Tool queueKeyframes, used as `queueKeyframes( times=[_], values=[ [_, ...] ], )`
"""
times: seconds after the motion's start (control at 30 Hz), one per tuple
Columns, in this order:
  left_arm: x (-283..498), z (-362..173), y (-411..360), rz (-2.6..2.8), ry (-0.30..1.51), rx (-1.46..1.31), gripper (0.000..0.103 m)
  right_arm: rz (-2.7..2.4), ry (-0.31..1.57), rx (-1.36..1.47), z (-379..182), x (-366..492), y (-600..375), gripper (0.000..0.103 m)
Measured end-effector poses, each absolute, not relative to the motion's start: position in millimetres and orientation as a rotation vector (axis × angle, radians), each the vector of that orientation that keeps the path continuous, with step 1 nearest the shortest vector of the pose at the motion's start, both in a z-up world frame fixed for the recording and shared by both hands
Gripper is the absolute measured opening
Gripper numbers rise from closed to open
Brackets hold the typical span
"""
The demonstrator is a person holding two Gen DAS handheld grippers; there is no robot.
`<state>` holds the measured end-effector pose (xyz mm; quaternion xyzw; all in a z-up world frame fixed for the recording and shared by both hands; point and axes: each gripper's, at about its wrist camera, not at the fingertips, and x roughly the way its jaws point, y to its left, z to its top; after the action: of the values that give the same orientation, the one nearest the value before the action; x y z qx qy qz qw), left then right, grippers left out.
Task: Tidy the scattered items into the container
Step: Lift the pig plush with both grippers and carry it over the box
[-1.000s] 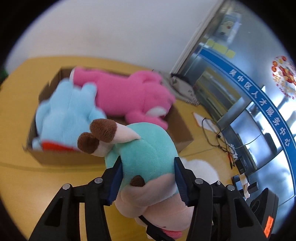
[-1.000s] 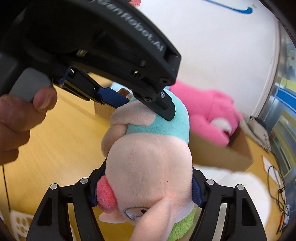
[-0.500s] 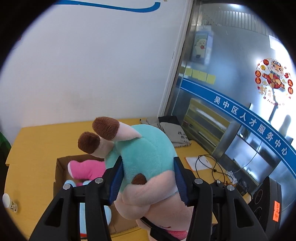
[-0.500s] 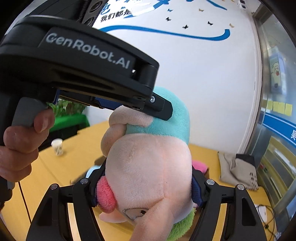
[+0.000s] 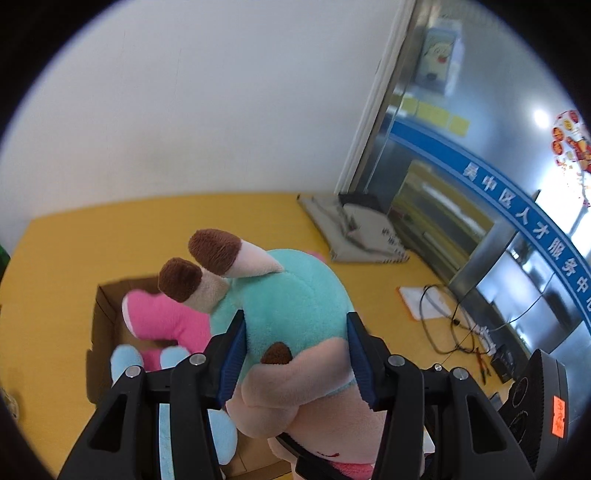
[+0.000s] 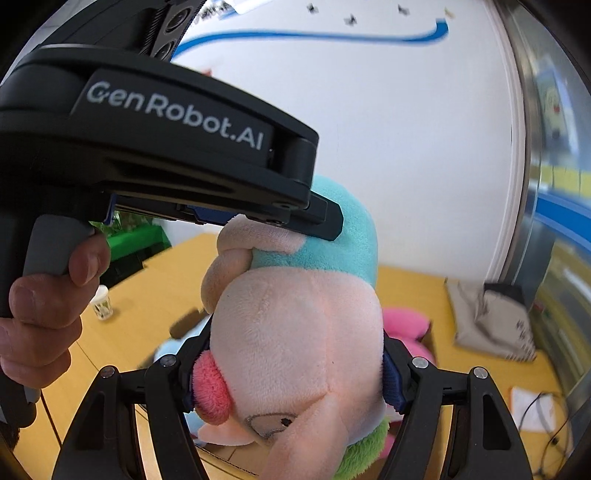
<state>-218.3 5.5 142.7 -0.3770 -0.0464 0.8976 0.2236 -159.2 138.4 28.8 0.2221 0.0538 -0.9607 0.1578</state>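
Biggest thing around is the room itself: a plain white wall (image 5: 184,110) with a blue swoosh line (image 6: 314,35) painted across it and some tiny dark butterfly-looking decals near the top. Off to the right there's a glass partition (image 5: 480,229) with a blue band of white Chinese characters, too blurry to read properly, plus yellow sticky notes and a cartoon poster up higher.

Below that, a yellow wooden table (image 5: 74,258) fills the lower part of both views. On it sits an open cardboard box (image 5: 101,321) with a pink plush (image 5: 162,321) and a light blue plush (image 5: 125,360) already inside. A folded grey bag (image 5: 354,236) lies near the wall, with some papers and black cables to its right, and a small paper cup (image 6: 101,302) sits on the left side.

The teal and peach plush toy (image 5: 291,317) is up in the air over the box, pinched from both ends. The left gripper (image 5: 295,354) is clamped on its teal body; "GenRobot.AI" is printed in white on its housing, with a hand (image 6: 44,310) on the handle. The right gripper (image 6: 291,373) is squeezing the peach head, spread fairly wide around it.
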Motion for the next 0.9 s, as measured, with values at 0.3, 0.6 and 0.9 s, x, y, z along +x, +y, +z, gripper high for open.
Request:
queueKeyframes(
  times=[0.3,0.6,0.9],
  values=[
    [-252,12,2,2.326,-0.162,-1.347,0.05,-2.647,-0.14,1.064,-104,-197,130,0.078],
    [-245,-11,-12,2.288,-0.184,-1.376,0.054,-2.677,-0.067,1.121,-124,-179,122,0.078],
    [-232,0,-17,2.38,-0.15,-1.329,0.069,-2.641,-0.093,1.216,-130,-179,126,0.095]
  ],
)
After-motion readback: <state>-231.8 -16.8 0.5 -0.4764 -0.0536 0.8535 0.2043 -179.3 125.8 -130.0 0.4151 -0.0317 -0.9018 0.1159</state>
